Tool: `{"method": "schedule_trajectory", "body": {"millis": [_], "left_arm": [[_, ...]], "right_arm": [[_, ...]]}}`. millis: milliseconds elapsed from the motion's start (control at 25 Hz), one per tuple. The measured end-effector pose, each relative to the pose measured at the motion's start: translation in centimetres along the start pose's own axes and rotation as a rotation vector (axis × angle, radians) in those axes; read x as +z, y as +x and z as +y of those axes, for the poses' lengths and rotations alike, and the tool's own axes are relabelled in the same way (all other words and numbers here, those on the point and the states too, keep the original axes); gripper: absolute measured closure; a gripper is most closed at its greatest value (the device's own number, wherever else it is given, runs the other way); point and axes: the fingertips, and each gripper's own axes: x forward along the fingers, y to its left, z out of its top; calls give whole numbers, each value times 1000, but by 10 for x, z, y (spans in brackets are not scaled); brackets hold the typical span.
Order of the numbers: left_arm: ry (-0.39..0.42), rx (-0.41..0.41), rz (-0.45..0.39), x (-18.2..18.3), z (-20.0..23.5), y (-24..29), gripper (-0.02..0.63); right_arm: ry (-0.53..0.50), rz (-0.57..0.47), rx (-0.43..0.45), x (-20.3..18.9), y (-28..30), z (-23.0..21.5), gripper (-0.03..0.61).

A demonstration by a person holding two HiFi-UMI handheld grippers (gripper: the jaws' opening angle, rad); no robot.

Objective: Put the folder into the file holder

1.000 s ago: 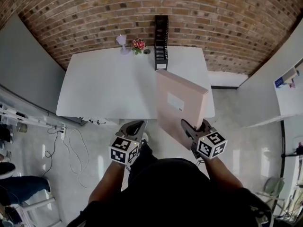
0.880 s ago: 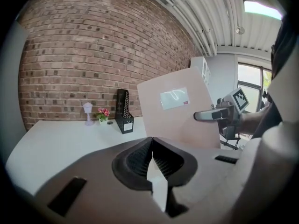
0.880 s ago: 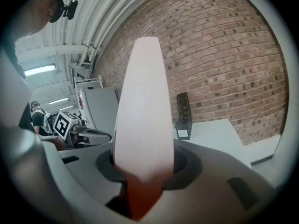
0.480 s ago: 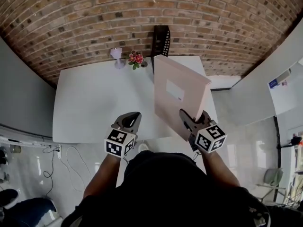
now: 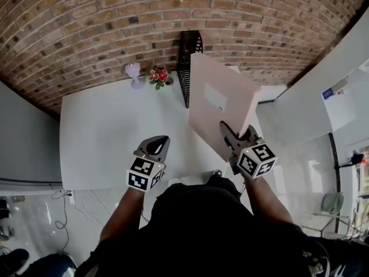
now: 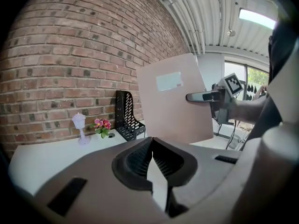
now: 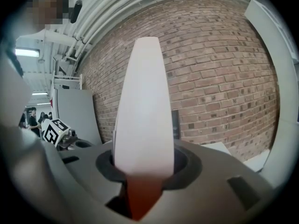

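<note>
A large pale pink folder (image 5: 222, 105) with a white label stands upright above the right part of the white table (image 5: 98, 131). My right gripper (image 5: 236, 140) is shut on its lower edge. In the right gripper view the folder (image 7: 140, 106) shows edge-on between the jaws of that gripper (image 7: 142, 164). The black mesh file holder (image 5: 187, 62) stands at the table's back edge by the brick wall, just left of the folder's top; it shows again as the file holder (image 6: 125, 118). My left gripper (image 5: 154, 149) hovers over the table's front, shut and holding nothing (image 6: 152, 143).
A small lilac lamp figure (image 5: 133, 73) and a pot of pink flowers (image 5: 157, 75) stand left of the file holder. The brick wall runs right behind the table. Grey partitions flank the table on both sides.
The folder has come up and forward with the right gripper, from the table's front right edge toward the file holder. The left gripper has moved from off the edge to over the table.
</note>
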Motion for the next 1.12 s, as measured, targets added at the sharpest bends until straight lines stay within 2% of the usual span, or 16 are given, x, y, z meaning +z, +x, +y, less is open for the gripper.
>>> {"method": "schedule_trajectory", "body": {"millis": [120,320,600,720,880,1120], "left_arm": [[1,23,-12,1,5,2,609],[-79,105,-18,-7,20,2,609],[-100,172,-12,-7,33,4,609],[-116,175,-4,-9,31,3,609],[-100,179,11,-10,34,3,609],[-107,202,24,-14,42,-7,609]], "right_arm": [[5,-5,-3,7,15,-14,417],[-14,-17,-12,28,44,-41,416],[-60,-104,-68,84,109,-87,417],[-62,-150,-117,109,137,-99,416],[-40,-209,-175,132,167,-104,414],[-85,-273,-254,141,189,-97,413]]}}
